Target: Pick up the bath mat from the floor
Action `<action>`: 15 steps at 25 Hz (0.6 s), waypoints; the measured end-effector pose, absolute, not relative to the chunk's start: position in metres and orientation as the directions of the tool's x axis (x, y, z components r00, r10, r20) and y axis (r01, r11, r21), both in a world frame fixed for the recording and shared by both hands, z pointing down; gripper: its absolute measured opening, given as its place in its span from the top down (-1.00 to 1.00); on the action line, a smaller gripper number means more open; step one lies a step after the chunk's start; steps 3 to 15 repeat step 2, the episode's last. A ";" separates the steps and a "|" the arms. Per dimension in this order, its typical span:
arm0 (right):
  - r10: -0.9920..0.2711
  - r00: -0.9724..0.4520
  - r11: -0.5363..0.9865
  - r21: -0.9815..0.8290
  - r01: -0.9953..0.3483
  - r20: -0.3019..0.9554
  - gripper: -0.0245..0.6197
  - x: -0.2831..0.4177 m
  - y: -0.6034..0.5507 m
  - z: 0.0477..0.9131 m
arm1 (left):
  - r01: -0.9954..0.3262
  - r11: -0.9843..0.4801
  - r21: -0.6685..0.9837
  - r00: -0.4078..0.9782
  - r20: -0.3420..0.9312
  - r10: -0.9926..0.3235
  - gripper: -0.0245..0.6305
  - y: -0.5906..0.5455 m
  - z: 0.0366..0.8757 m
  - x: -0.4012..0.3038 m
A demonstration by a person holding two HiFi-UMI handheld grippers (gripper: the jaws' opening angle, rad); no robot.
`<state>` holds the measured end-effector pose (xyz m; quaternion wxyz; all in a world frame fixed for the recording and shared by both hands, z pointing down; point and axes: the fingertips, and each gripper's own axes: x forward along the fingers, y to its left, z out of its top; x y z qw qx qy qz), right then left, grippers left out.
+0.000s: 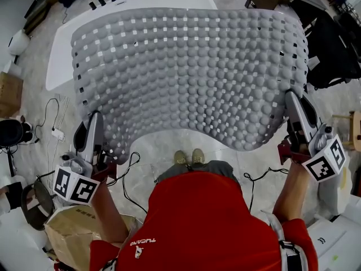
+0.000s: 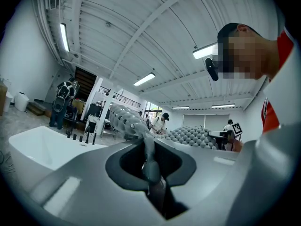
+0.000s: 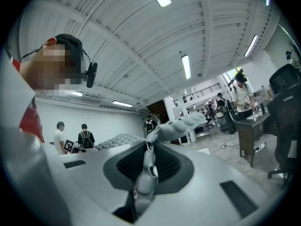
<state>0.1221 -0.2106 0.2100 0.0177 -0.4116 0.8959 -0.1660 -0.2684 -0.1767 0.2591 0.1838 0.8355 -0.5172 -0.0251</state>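
The grey, pebble-textured rubber bath mat (image 1: 186,72) hangs spread open above the pale marble floor (image 1: 163,151), clear of it, because the left tool (image 1: 95,117) and right tool (image 1: 292,97), well apart, each clamp one near corner, apparently to stop it folding.

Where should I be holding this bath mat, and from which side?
By its near corners, one per gripper, coming in from the person's side, as the left gripper and right gripper do now. The bath mat is wide and floppy; its thin edge fits the jaws, and two spread grips keep it open.
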 end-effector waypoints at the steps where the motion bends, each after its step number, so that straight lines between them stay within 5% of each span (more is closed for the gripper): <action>1: -0.743 -0.661 0.607 -0.310 -0.732 0.106 0.80 0.120 -0.211 0.208 | -0.855 -0.397 0.334 0.463 0.148 -0.874 0.80 -0.177 0.259 -0.271; 15: -0.743 -0.661 0.608 -0.308 -0.732 0.106 0.80 0.117 -0.212 0.207 | -0.855 -0.396 0.335 0.463 0.148 -0.874 0.80 -0.177 0.258 -0.274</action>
